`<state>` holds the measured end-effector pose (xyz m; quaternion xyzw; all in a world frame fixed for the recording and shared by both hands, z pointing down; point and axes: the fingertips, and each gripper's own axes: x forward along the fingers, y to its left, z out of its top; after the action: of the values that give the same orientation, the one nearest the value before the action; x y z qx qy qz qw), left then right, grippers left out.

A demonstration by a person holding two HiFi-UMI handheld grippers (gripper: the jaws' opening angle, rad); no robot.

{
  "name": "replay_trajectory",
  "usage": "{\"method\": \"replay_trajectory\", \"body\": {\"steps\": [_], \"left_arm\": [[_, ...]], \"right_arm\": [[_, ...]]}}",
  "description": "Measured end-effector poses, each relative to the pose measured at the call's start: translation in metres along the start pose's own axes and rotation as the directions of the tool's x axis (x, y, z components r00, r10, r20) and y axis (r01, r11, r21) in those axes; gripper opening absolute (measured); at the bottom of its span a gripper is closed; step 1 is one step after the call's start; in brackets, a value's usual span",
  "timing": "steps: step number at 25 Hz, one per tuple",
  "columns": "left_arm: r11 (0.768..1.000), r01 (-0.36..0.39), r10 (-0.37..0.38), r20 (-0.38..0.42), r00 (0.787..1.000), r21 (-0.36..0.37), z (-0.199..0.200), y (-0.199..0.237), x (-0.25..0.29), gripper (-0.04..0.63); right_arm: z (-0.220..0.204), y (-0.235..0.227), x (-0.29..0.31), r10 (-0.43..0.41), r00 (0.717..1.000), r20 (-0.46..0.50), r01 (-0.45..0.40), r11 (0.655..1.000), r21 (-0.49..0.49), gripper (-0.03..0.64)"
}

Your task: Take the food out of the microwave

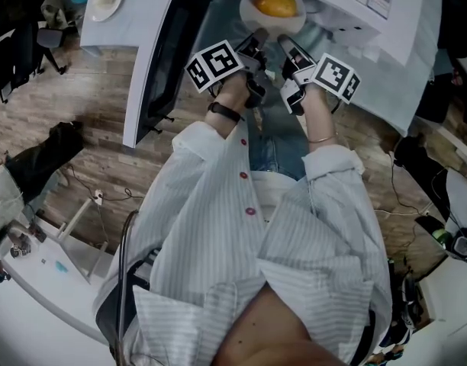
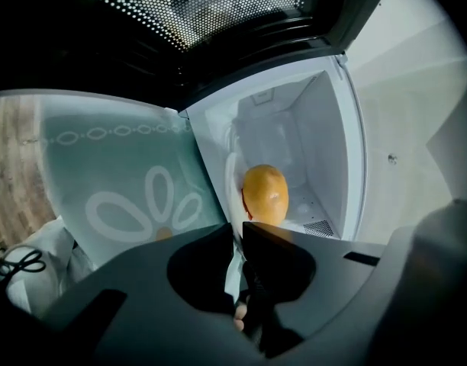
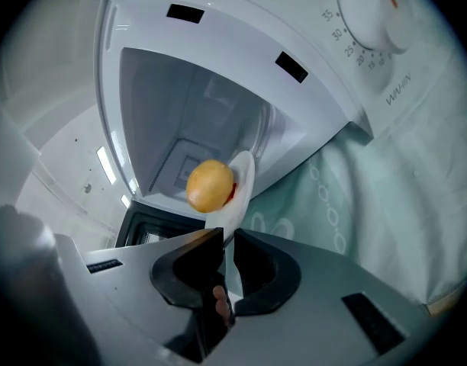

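White microwave cavity (image 3: 188, 113) gapes just behind the plate (image 1: 252, 17) at its mouth. My left gripper (image 2: 235, 231) and right gripper (image 3: 227, 239) each pinch its near rim, side by side. Round yellow food (image 1: 275, 3) sits on it, straight ahead of both.

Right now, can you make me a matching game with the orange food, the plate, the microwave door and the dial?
Things:
1 orange food
2 plate
3 microwave door
4 dial

States:
A swung open
B next to printed numbers
C pinched at its rim by the left gripper and the right gripper
D lying on the plate

Pairs: 1-D, 2-C, 3-A, 4-B
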<state>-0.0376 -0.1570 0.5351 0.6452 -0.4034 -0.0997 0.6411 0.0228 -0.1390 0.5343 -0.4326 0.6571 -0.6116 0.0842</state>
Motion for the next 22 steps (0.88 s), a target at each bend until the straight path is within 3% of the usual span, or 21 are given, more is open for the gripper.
{"method": "replay_trajectory", "body": {"steps": [8,22], "left_arm": [[0.999,0.017,-0.017,0.019,1.000,-0.029,-0.003,-0.002,-0.013,0.044],[0.999,0.033,-0.032,0.062,0.998,-0.019,-0.006,-0.015,-0.038,0.038]], "right_arm": [[-0.009,0.007,-0.005,0.018,1.000,-0.015,-0.018,1.000,-0.013,0.063],[-0.021,0.025,-0.017,0.063,0.997,-0.040,-0.064,0.998,-0.017,0.063]]}}
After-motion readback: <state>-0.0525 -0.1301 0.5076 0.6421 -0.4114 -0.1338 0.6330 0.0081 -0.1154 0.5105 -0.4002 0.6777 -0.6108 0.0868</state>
